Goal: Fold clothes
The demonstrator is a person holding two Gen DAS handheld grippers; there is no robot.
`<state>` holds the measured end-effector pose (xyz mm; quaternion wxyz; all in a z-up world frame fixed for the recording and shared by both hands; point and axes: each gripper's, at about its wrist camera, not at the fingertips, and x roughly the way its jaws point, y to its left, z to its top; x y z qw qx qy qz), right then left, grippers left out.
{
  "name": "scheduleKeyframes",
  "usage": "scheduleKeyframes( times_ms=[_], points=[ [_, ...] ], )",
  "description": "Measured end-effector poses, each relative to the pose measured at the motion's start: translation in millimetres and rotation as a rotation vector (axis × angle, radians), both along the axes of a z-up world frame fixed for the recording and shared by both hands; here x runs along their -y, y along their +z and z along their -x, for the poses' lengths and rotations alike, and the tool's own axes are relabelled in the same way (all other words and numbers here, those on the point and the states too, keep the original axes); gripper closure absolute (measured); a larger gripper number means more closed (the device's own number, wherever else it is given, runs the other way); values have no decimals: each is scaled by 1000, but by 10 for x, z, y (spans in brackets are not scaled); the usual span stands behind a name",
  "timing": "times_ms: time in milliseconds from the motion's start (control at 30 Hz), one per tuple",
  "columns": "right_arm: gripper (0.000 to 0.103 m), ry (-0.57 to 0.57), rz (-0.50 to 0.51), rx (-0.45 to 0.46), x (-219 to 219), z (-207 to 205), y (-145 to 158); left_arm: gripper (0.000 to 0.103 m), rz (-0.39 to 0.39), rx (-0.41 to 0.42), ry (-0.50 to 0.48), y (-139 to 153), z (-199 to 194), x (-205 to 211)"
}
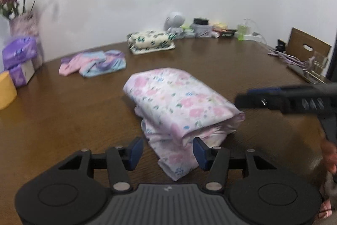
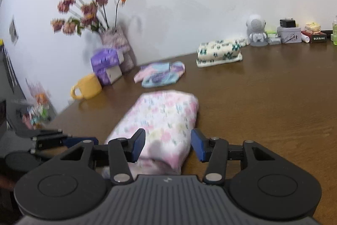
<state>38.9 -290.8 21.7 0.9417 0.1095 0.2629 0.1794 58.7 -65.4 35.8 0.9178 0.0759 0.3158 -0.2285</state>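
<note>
The pink flowered garment (image 1: 179,107) lies folded into a thick packet in the middle of the brown tabletop (image 1: 63,119), near the front edge where the person works. Its layers are stacked one on another, and one loose end sticks out at the near side, toward the left claw (image 1: 167,153).

The left claw is open: its two blue pads stand on either side of that loose end, and they do not press the cloth. The right claw (image 2: 168,146) is open as well, with the near end of the packet between its pads but not squeezed. It hangs at the right end of the packet, so each claw has its own end. This placing makes sense for a fold: two ends carried together keep the cloth flat and the edges even. With both claws loose, I judge that the fold is set down and the grip is let go.

Farther back lie two other pieces, a pastel garment (image 1: 92,63) in pink and blue, only roughly bundled, and a cream garment with green flowers (image 1: 150,41), neatly folded. They seem put aside there so the working area stays free. Along the wall stand a yellow mug (image 2: 87,86), purple tissue packs (image 2: 106,62) and a vase of flowers (image 2: 114,35), well apart from the work.

The loose end may still need tucking, since it spoils the neat shape.
</note>
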Motion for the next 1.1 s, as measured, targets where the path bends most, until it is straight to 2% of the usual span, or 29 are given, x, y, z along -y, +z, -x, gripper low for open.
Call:
scheduleKeyframes(
  times_ms=[67, 100, 133, 167, 200, 267, 333, 367, 400, 467, 533, 633, 767, 800, 900, 933, 1000, 1067, 1100],
  points=[
    [54, 14, 17, -28, -16, 22, -88, 69, 17, -6, 20, -35, -56, -1],
    [54, 19, 19, -36, -24, 33, -120, 72, 29, -8, 26, -38, -77, -1],
    [54, 23, 19, -38, -34, 45, -147, 81, 41, -10, 32, -42, -97, -2],
    [54, 28, 20, -39, -44, 57, -175, 95, 41, -4, 33, -39, -88, 4],
    [54, 26, 27, -38, -57, 62, -196, 100, 40, 2, 34, -36, -77, 9],
    [56, 18, 64, -41, -119, 31, -232, 101, -9, 39, 35, -20, -25, 56],
    [74, 14, 85, -51, -178, -13, -264, 102, -100, 90, 16, 2, 67, 125],
    [87, 15, 86, -58, -200, -36, -278, 102, -145, 116, 6, 14, 113, 160],
    [93, 15, 86, -65, -222, -59, -292, 102, -216, 153, -9, 19, 171, 210],
    [94, 3, 86, -72, -248, -63, -307, 102, -340, 213, -37, 2, 257, 295],
    [94, 3, 84, -71, -267, -43, -317, 102, -410, 225, -67, -38, 292, 346],
    [94, 5, 76, -71, -278, -28, -331, 102, -437, 188, -92, -124, 275, 359],
    [94, -3, 73, -85, -262, -36, -361, 101, -483, 196, -102, -220, 307, 371],
    [93, 0, 75, -87, -260, -32, -362, 100, -482, 194, -104, -223, 313, 370],
    [89, 18, 81, -87, -251, -3, -346, 86, -423, 159, -110, -145, 333, 288],
    [86, 29, 80, -82, -244, 19, -324, 80, -384, 143, -114, -94, 332, 233],
    [68, 48, 68, -61, -180, 83, -244, 68, -289, 112, -110, 35, 321, 93],
    [63, 56, 37, -41, -82, 133, -154, 57, -179, 108, -94, 171, 299, -41],
    [62, 56, 14, -33, -35, 132, -108, 55, -120, 103, -85, 239, 256, -93]
  ],
)
